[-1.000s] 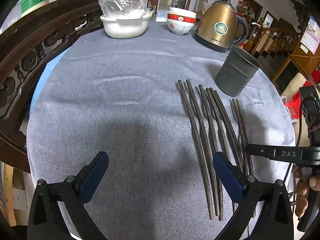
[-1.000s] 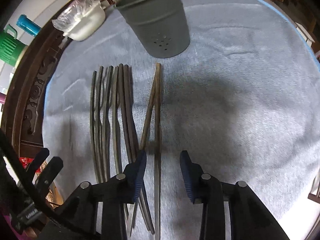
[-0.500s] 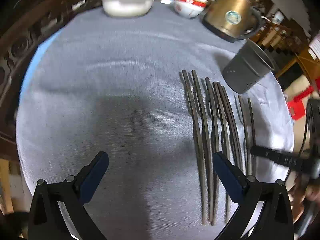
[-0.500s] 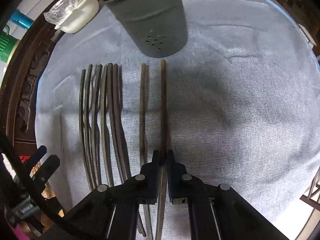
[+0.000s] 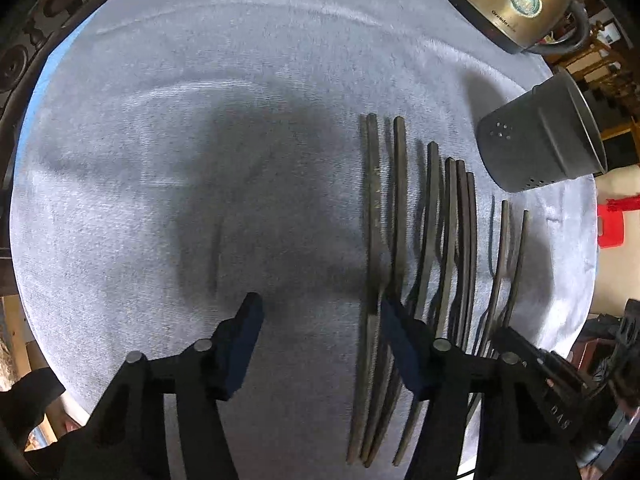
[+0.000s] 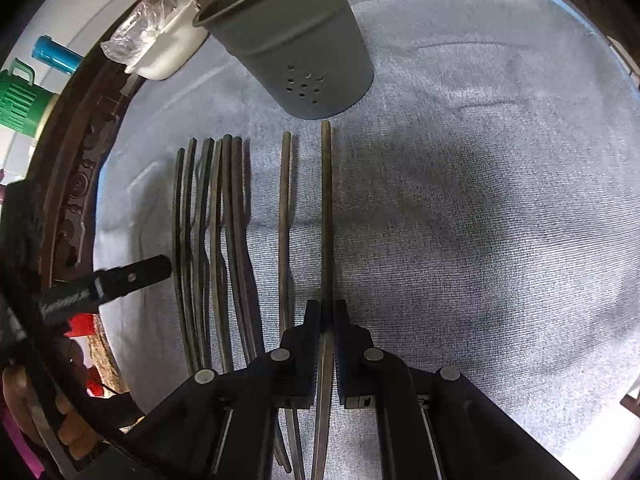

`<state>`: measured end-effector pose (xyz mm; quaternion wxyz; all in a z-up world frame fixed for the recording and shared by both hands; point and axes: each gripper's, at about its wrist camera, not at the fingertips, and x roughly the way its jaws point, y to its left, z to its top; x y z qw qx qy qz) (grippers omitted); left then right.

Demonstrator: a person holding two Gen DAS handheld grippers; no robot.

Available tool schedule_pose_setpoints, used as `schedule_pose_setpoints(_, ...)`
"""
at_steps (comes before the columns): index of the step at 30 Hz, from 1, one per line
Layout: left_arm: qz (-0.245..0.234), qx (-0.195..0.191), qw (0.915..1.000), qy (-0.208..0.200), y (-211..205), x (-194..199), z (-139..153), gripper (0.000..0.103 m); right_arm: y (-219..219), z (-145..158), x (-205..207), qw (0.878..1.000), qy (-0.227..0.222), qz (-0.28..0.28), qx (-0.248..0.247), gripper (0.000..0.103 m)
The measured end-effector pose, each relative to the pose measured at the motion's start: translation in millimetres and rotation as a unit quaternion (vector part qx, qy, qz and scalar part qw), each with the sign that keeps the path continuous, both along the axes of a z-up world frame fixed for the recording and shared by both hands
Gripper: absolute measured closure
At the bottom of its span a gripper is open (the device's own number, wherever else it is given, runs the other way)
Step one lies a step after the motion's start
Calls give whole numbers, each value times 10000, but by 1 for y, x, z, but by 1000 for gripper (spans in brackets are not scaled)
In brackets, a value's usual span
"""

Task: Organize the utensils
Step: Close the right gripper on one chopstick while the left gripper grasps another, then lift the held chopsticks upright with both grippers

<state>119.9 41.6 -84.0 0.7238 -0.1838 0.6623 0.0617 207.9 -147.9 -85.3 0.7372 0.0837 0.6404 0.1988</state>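
Right wrist view: my right hand-held gripper (image 6: 327,312) is closed tight on a single chopstick (image 6: 326,200), the rightmost of the set, with both pads pressing its lower shaft. The stick points straight ahead toward the grey perforated holder (image 6: 296,48), its far tip just short of the holder's base. I judge the grip is taken low on the shaft so the stick can be lifted and tipped upright into the holder. Its partner chopstick (image 6: 285,220) lies just beside it on the tabletop (image 6: 480,220), apart from the grip.

Left wrist view: my left hand-held gripper (image 5: 320,316) is about half open and has just been closing; its pads press nothing. The leftmost chopstick (image 5: 374,220) of the main bundle (image 5: 448,240) runs just inside the right pad, so I judge this hand is lining up for its own pick. The bundle lies roughly parallel on the grey cloth, thick ends toward the holder, which suits picking one stick at a time.

Containers: the holder stands upright; its inside is not visible from either view, so contents cannot be confirmed. A white tub (image 6: 168,56) with a plastic bag sits at the far edge; the gold kettle (image 5: 516,4) stands beyond the holder. Neither is involved.
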Motion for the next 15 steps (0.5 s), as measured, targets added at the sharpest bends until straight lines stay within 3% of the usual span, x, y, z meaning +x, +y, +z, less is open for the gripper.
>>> schedule_pose_setpoints(2, -4, 11, 10000, 54, -5, 5, -1, 46, -4, -2, 0, 10000, -14, 11, 34, 95)
schedule_pose_setpoints(7, -43, 185, 9996, 200, -17, 19, -5, 87, -14, -8, 2, 9999, -25, 37, 120, 95)
schedule_pose_setpoints(9, -133, 154, 9993, 304, -19, 22, -6, 95, -17, -9, 1, 9999, -30, 43, 139, 95)
schedule_pose_setpoints(15, -599, 262, 9965, 519, -16, 36, -9, 96, -17, -9, 3, 9999, -22, 111, 111, 95)
